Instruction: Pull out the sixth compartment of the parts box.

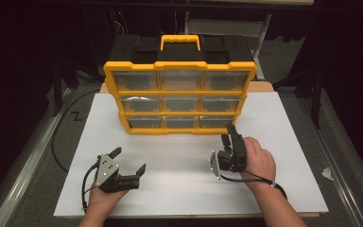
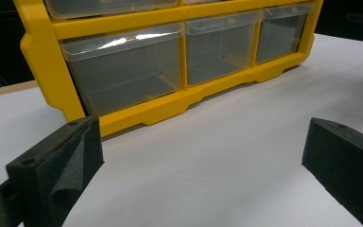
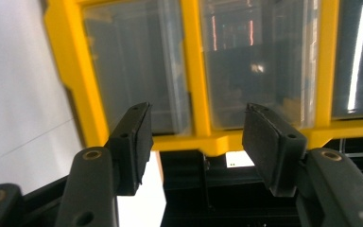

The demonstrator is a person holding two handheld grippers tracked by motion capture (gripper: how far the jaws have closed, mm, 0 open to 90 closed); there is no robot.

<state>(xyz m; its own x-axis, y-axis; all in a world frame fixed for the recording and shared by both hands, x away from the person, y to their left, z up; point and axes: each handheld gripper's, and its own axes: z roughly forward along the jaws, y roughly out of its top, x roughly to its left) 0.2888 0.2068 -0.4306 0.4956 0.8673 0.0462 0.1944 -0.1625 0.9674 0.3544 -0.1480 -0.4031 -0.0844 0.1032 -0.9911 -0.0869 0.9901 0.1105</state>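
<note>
Right tongs [image 1: 230, 135], half open and empty, point at the organizer's [image 1: 179, 97] bottom-right drawer [image 1: 216, 121], just ahead; left tongs [image 1: 128, 161] rest spread wide, farther off.

Overall light: bright on the white table [image 1: 179, 179], dark all round it.
Source: overhead, judged by strip reflections on the clear drawers [image 3: 357, 56] ahead of the right gripper [image 3: 196, 142].
Glare: white streak on a drawer front [image 2: 123, 42] beyond the left gripper [image 2: 203, 156].
Shadows: soft, faint under the organizer [image 1: 179, 90] and beneath each gripper.
Focus: near jaws slightly soft; high view low in detail.
Distortion: right gripper view rolled sideways; mild edge bending.
</note>
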